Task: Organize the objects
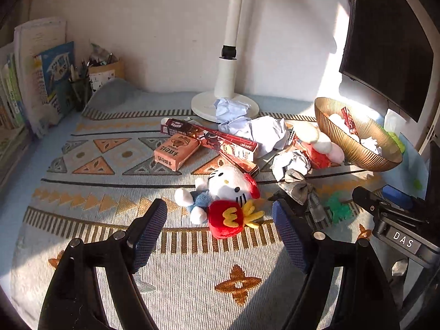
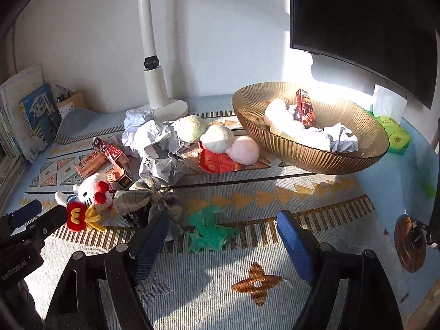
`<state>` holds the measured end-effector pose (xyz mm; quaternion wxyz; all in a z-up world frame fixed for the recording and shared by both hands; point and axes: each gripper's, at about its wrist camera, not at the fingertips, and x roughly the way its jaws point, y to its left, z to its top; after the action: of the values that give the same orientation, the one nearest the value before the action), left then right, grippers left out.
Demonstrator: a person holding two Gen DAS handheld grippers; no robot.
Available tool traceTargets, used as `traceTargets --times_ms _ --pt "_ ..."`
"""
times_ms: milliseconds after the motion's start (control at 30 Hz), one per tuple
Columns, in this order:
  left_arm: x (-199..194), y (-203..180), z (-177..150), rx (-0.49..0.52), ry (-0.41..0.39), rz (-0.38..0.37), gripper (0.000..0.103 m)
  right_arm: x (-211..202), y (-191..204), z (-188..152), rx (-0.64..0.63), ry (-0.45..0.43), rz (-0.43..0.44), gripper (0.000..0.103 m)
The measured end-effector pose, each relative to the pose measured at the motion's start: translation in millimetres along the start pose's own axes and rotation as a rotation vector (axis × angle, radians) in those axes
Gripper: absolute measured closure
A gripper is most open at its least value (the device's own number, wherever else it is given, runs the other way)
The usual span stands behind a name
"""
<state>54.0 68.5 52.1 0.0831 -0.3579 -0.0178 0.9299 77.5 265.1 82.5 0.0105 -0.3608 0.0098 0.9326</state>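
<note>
Left tool [image 1: 220, 233] jaws spread, empty; right tool [image 2: 222, 238] likewise.

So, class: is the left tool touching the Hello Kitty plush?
Apart. In the left wrist view, the open left tool has patterned cloth visible between each finger and the Hello Kitty plush.

Two low, near wrist views over one cluttered mat [image 1: 192, 275], side by side.

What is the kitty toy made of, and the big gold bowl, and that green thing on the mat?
Kitty toy: soft plush fabric, fuzzy and matte. Bowl: looks like amber glass or clear plastic; it is ribbed, glossy, and light shines through. Green thing: seems soft, translucent rubber or jelly plastic, but it is too blurry to be sure.
</note>
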Motion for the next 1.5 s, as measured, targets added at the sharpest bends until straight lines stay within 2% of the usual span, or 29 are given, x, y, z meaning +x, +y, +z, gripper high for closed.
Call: traceTargets --times_ms 67,133,333,500,667,733,800,900,967,1100,1167,1233,1300,1333,1433,1500 --pt "9.1 3.9 -7.2 -0.006 0.008 0.011 0.025 -4.5 -0.8 1.9 -0.002 -0.032 0.014 0.021" --pt "15.9 7.1 -9.8 -0.02 0.035 -0.012 0.025 -1.7 -6.1 1.7 0.022 -0.022 0.029 0.012" --pt "18.1 14.0 -10.2 -0.048 0.061 -0.123 0.025 3.9 -18.6 2.7 0.087 0.01 0.098 0.012" --pt "17.9 12.9 -11.3 -0.052 0.061 -0.135 0.025 5.4 -25.1 2.9 0.122 0.021 0.132 0.012" --pt "24.2 6.3 -9.3 0.003 0.097 -0.139 0.025 3.3 -34.0 3.6 0.168 0.02 0.154 0.012" --pt "25.0 1.6 -5.6 0.062 0.103 -0.146 0.025 2.1 -24.4 7.1 0.127 0.025 0.195 0.012" --pt "25.9 -5.1 -1.5 0.182 0.092 -0.112 0.025 2.1 -0.7 12.4 0.022 0.037 0.202 0.012" --pt "37.4 -9.2 2.9 0.323 0.122 -0.091 0.025 8.9 33.1 21.6 -0.099 0.06 0.255 0.012" --pt "47.1 -4.0 6.8 0.342 0.144 -0.105 0.025 22.4 45.6 28.3 -0.12 0.105 0.304 0.012" --pt "64.4 13.6 18.1 0.256 0.191 -0.177 0.025 54.7 50.8 36.5 -0.117 0.181 0.342 0.013" --pt "69.9 20.2 22.2 0.223 0.2 -0.204 0.025 68.4 42.4 36.4 -0.064 0.218 0.395 0.025" --pt "73.9 26.0 25.1 0.19 0.207 -0.236 0.025 76.7 32.9 35.9 -0.005 0.243 0.407 0.033" --pt "78.3 31.1 27.9 0.159 0.218 -0.257 0.025 76.0 23.1 37.2 0.046 0.237 0.459 0.048" --pt "79.0 33.7 28.6 0.143 0.219 -0.265 0.025 77.1 19.5 36.7 0.067 0.243 0.484 0.059" --pt "78.0 40.4 31.5 0.099 0.197 -0.287 0.026 75.7 13.8 36.4 0.098 0.236 0.501 0.073" --pt "75.9 42.1 31.9 0.092 0.182 -0.288 0.039 68.6 13.6 37.3 0.09 0.21 0.503 0.075"
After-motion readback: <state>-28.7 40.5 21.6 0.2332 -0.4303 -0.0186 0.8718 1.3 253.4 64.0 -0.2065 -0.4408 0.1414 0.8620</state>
